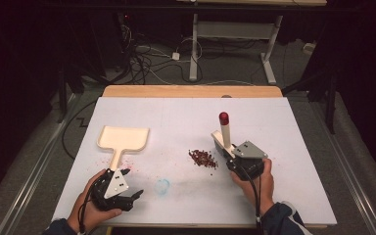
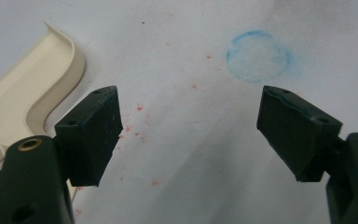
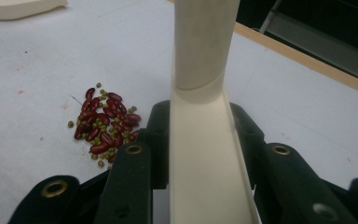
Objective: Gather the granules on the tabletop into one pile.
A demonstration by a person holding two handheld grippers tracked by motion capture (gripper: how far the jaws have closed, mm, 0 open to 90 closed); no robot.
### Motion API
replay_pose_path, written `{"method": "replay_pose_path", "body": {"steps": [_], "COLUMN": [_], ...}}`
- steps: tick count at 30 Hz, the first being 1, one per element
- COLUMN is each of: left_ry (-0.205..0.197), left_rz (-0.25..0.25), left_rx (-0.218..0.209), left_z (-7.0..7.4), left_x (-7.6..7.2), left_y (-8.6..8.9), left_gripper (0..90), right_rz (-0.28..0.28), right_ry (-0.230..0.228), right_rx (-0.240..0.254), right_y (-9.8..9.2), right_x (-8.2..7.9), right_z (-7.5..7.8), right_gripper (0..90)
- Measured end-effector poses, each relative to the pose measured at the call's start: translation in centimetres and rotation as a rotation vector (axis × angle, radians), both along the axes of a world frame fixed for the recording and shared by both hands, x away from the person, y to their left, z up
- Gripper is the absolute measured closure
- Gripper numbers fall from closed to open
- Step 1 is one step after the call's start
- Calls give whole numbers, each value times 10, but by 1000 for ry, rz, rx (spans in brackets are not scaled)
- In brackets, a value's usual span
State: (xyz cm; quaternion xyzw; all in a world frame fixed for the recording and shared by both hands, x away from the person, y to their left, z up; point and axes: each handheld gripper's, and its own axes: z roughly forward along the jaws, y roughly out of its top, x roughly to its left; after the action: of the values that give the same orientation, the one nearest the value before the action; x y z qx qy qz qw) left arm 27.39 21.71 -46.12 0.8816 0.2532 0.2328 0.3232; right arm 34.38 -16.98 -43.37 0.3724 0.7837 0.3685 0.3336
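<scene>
While my left gripper [image 2: 189, 135] hangs with jaws spread wide over bare white table [image 2: 205, 186], the cream dustpan [image 2: 25, 102] lies just outside its left jaw. My right gripper [image 3: 200, 144] clamps the cream brush handle [image 3: 205, 116]; the beans [image 3: 105, 126] lie just left of those jaws.

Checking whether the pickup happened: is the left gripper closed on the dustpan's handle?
No: in the left gripper view the left gripper is open over bare table, with the dustpan off to its side.
</scene>
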Motion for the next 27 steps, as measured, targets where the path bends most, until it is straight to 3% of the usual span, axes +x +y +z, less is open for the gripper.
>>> {"method": "replay_pose_path", "body": {"steps": [10,18,22,27], "left_ry": [0,-7,-7,-5], "left_rz": [1,7,12,14], "left_rx": [-2,-9,-8,-11], "left_z": [0,2,2,1], "left_x": [0,-1,-1,-1], "left_y": [0,2,3,4], "left_gripper": [215,216,216,215], "right_rz": [74,138,197,273], "right_ry": [-36,-71,-30,29], "right_rx": [-36,35,77,79], "right_y": [32,7,-7,-24], "right_x": [-3,-19,-32,-56], "right_z": [-7,17,27,26], "right_gripper": [677,677,678,677]}}
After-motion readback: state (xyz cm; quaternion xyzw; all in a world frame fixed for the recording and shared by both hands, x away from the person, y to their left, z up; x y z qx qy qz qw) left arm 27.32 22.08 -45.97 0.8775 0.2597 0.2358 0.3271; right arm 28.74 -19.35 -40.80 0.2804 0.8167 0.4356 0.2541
